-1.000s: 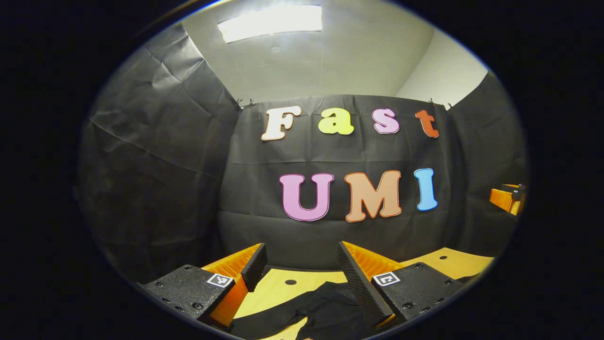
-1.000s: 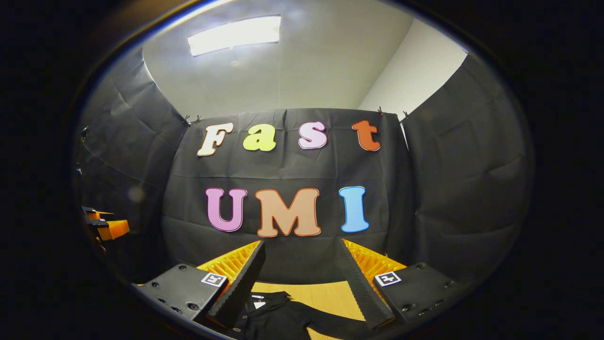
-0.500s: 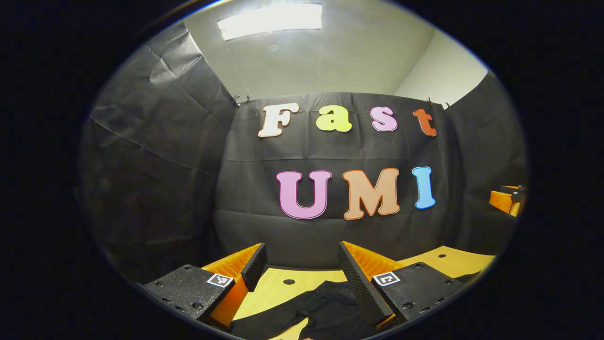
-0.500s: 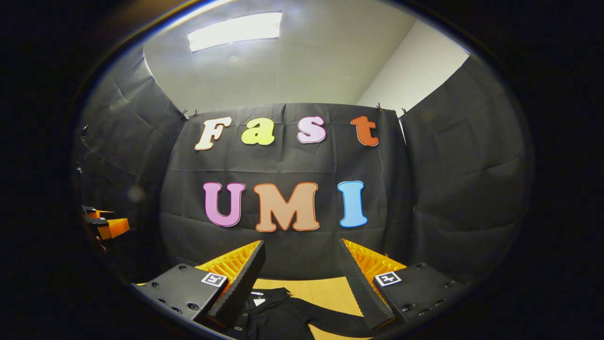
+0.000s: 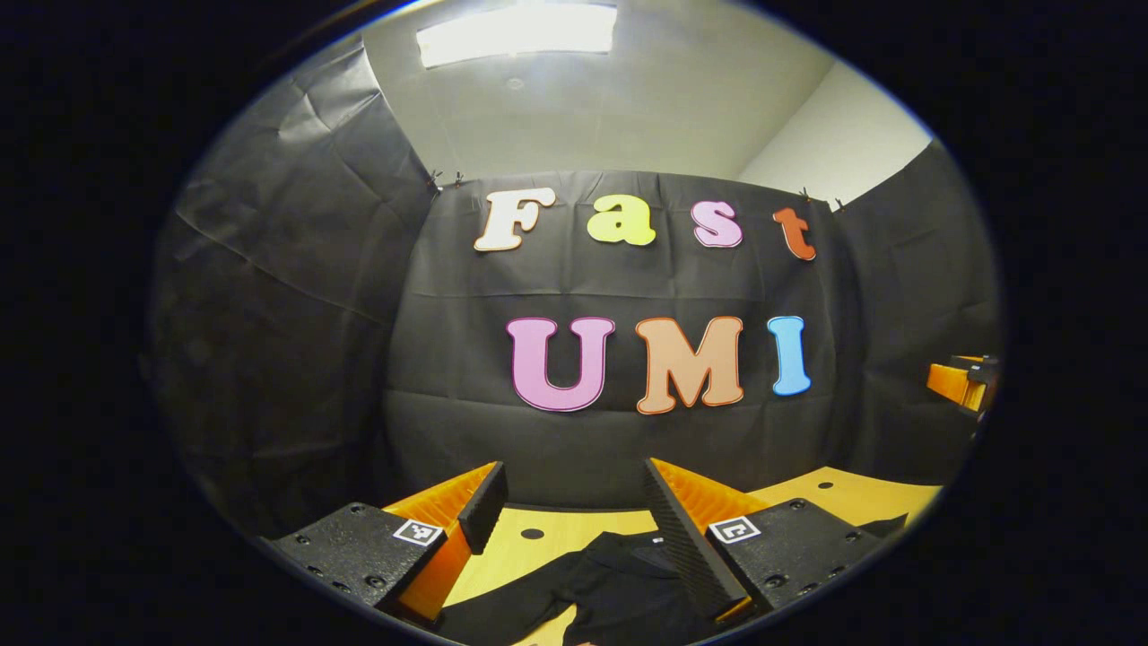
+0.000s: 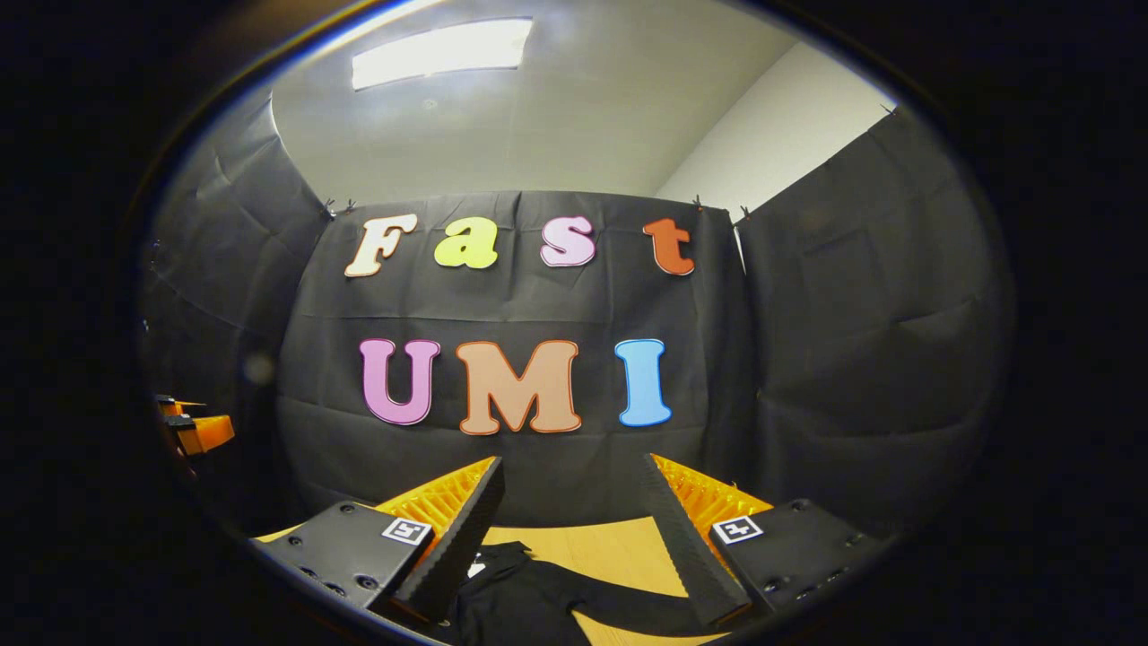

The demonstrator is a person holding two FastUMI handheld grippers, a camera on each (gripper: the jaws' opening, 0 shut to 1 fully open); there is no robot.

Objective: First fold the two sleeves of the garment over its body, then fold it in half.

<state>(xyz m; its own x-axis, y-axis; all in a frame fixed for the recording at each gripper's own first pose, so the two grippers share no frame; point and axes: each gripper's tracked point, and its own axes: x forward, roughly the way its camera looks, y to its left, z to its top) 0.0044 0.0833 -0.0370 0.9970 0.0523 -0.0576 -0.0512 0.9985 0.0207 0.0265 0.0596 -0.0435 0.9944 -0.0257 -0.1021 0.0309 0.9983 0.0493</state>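
Note:
A black garment (image 5: 619, 588) lies spread on the wooden table (image 5: 529, 552), low in the left gripper view, with a sleeve reaching left toward the bottom edge. My left gripper (image 5: 574, 502) hangs above it, open, with nothing between its fingers. In the right gripper view the same black garment (image 6: 529, 597) shows its collar end and a sleeve running right under the right finger. My right gripper (image 6: 574, 498) is open above it, holding nothing. The far-off right gripper (image 5: 960, 381) appears at the right edge of the left gripper view, and the left gripper (image 6: 193, 431) at the left edge of the right gripper view.
The wooden table (image 6: 619, 556) ends at the black cloth wall (image 5: 628, 431) close behind. Small round holes (image 5: 532, 533) dot the tabletop. Cloth walls also close in both sides.
Both views have swung slightly: the back wall has shifted left and a little up in each. A bit more of the table and garment shows. Both grippers stay open.

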